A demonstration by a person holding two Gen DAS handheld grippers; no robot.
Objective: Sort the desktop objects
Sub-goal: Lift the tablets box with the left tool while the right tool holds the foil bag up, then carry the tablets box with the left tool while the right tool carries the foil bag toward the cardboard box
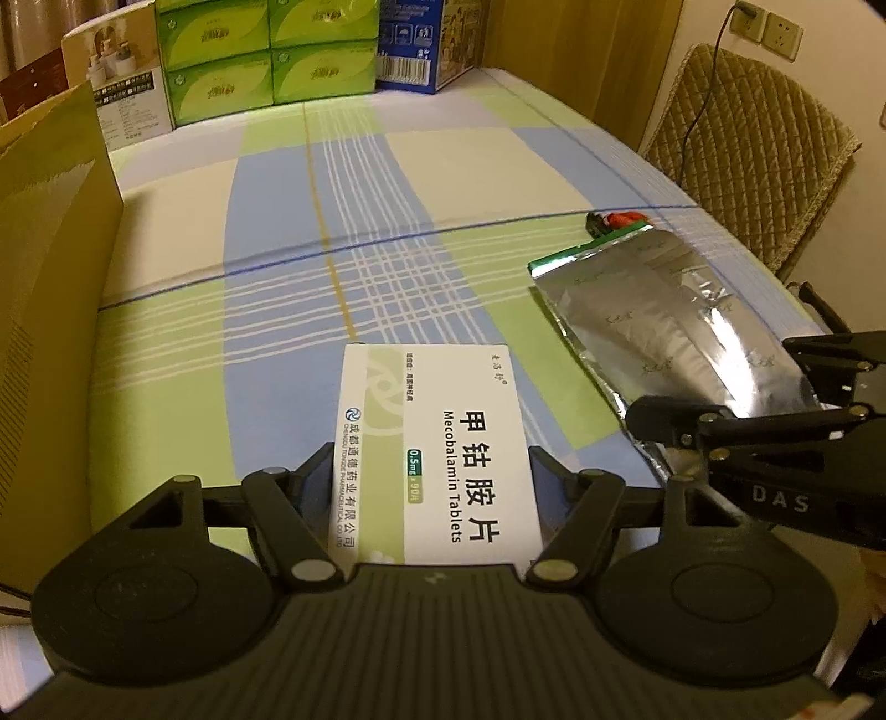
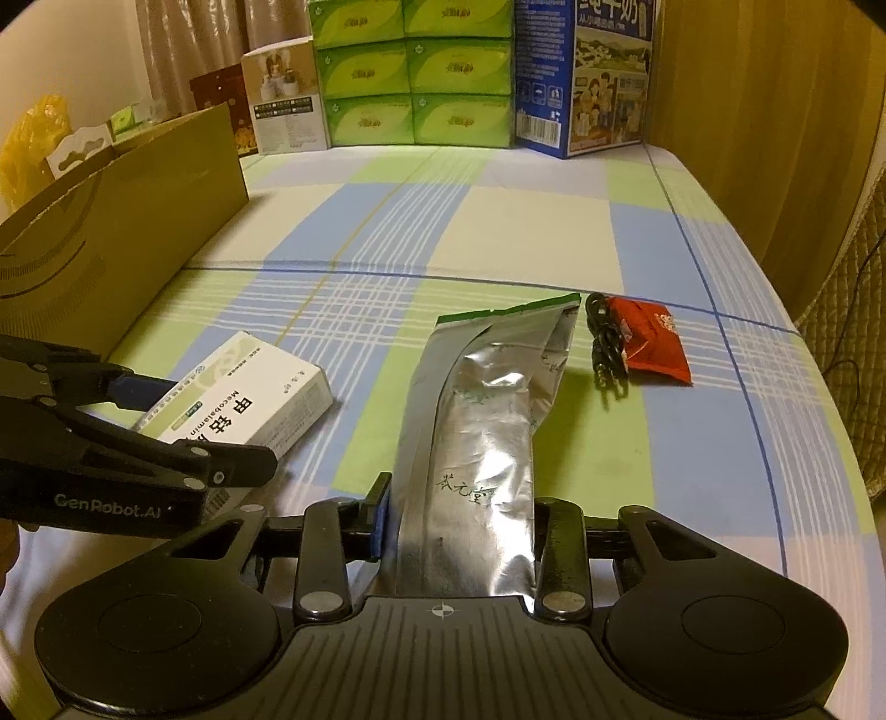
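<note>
Left gripper (image 1: 432, 471) has its fingers closed against both long sides of the white tablet box (image 1: 437, 443), which lies on the plaid tablecloth (image 1: 443, 183) near the front edge, left of centre. Right gripper (image 2: 457, 520) is clamped on the near end of the silver foil pouch (image 2: 487, 399); pouch lies flat, mouth pointing to the far edge, just right of the box. Beyond the pouch mouth, twd the right edge: red snack packet (image 2: 653, 346) with a coiled black cable (image 2: 606, 346) touching its left side. In left-wrist view both are mostly hidden behind the pouch. Brown cardboard carton (image 2: 127, 221) stands along the left edge, close to the box; its top is cut off in left-wrist view. Along the far edge: stacked green tissue packs (image 2: 415, 72), blue milk carton (image 2: 587, 77), white product box (image 2: 285, 99). Quilted chair (image 1: 742, 149) stands off the right side, wall sockets (image 1: 767, 30) above it w/ a cord plugged in. Yellow bag (image 2: 33, 144) behind the carton, contents not visible. Writing: box reads "Mecobalamin Tablets", "0.5mg", plus Chinese text; pouch print is faint, not legible. Gripper bodies read "GenRobot.AI" and "DAS".
</note>
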